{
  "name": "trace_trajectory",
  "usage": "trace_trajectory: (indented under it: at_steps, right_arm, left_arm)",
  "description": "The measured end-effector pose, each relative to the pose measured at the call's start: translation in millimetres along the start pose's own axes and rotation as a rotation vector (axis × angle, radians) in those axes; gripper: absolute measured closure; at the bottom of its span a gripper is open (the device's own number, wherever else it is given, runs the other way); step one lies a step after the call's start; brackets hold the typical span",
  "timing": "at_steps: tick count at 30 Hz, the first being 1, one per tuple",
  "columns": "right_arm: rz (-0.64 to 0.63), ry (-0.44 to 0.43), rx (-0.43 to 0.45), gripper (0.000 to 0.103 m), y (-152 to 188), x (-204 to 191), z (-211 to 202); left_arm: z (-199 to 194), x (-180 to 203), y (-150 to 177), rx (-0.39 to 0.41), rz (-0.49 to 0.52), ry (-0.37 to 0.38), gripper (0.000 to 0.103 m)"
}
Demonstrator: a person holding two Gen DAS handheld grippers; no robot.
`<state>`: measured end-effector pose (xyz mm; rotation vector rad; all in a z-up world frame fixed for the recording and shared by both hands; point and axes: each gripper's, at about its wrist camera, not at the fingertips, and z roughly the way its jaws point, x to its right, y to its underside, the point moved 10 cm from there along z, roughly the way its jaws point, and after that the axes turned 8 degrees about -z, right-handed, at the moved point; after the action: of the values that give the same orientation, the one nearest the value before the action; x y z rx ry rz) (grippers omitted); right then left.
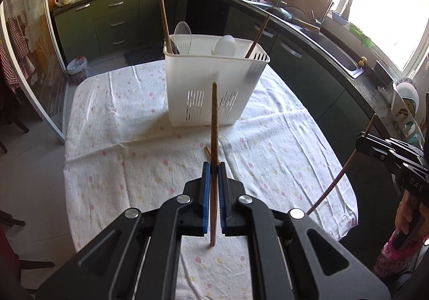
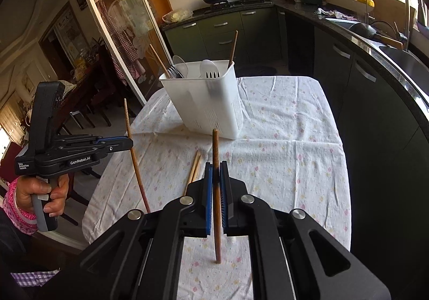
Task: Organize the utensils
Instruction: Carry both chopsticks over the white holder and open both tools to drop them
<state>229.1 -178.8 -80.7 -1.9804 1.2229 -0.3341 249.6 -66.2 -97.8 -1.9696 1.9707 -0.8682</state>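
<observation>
Left claw [image 1: 214,174]: blue pads clamped on a light wooden chopstick [image 1: 214,123], held upright, lower tip hanging clear above the cloth. Right claw [image 2: 216,172]: pads likewise clamped on a darker chopstick [image 2: 216,155], near vertical, lower tip off the cloth. Each claw visible from the other's camera, at the frame edge, stick crossing its closed pads.

Bench [image 1: 120,117]: covered with white floral tablecloth, wrinkled. Standing on its far half: white plastic utensil caddy [image 1: 214,85], slotted near the base, divided into compartments. Contents seen over the rim: two chopsticks leaning outward, one at the left end [image 1: 165,23], one at the right end [image 1: 258,34]; two white plastic spoons [image 1: 183,30]; metal forks [image 2: 174,71] in the left compartment, another fork [image 2: 213,74] in the right one. Exact compartment of each spoon not clear.

Lying flat on the cloth between caddy and claws: a pair of pale chopsticks [image 2: 194,168], side by side, touching.

Person's hand [image 2: 40,192] on the left claw's grip, pink patterned sleeve at the wrist.
</observation>
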Motion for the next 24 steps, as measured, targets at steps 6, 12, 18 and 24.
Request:
trace_trajectory:
  at_steps: [6,12,18,24]
  right_arm:
    - [-0.007,-0.014,0.050,0.097,-16.2,-6.1,-13.3]
    - [-0.011,-0.018,0.053,0.097,-16.9,-7.5,-16.1]
    - [-0.013,-0.019,0.050,0.097,-15.2,-5.6,-17.1]
    - [-0.017,-0.023,0.064,0.097,-16.1,-5.8,-24.3]
  left_arm:
    - [-33.6,10.5,-29.6,0.094,0.009,0.027,0.098]
    - [-68.3,23.3,-77.3,0.211,0.019,0.043,0.098]
    - [-97.8,37.5,-130.2,0.328,0.019,0.052,0.098]
    - [-103.5,42.1,-171.7,0.425,0.033,-0.016,0.098]
